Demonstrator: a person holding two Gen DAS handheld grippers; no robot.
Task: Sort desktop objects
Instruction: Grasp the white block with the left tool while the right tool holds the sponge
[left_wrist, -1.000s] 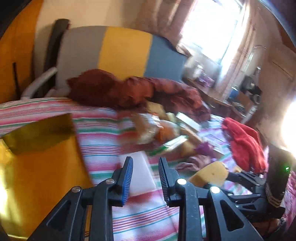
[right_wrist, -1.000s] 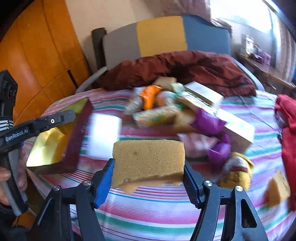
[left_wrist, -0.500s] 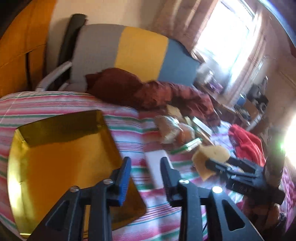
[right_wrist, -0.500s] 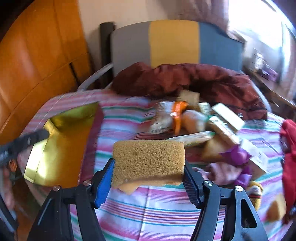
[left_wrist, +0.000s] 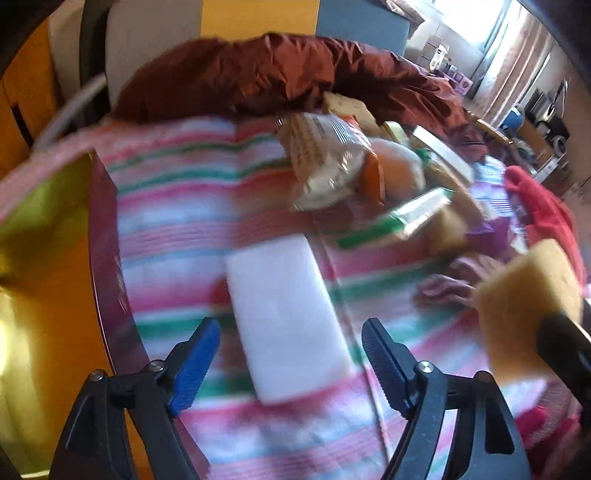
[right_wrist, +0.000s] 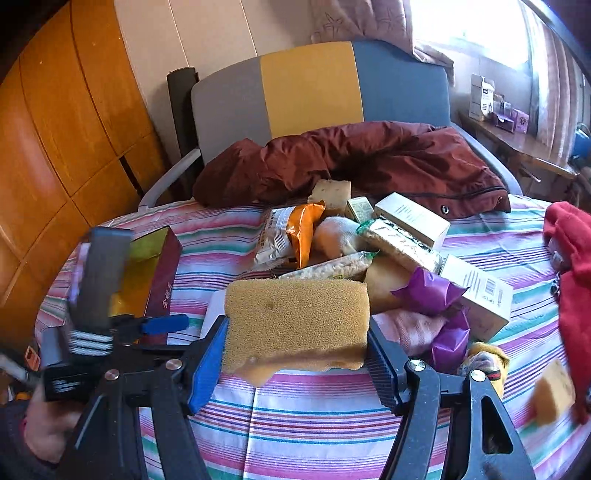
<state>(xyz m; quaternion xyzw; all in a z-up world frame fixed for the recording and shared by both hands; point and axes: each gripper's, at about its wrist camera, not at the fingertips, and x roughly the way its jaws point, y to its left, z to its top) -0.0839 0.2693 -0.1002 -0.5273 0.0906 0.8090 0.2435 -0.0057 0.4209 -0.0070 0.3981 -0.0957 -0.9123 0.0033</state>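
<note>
My left gripper points down at a white foam block lying on the striped tablecloth. Its jaws are opening, and the block lies between the blue pads without touching them. In the right wrist view one blue finger of that gripper shows beside the block's corner. My right gripper is shut on a yellow-brown sponge and holds it above the cloth. That sponge also shows at the right of the left wrist view. A gold-lined box with maroon walls stands open at the left.
A heap of snack packets and cartons fills the table's middle, with purple wrappers in front. A maroon jacket lies behind it against a chair. Red cloth and a small sponge piece are at the right.
My left gripper has dropped toward the white block, and its jaws have gone from nearly shut to wide apart. The right gripper has drifted a little, still gripping the sponge.
</note>
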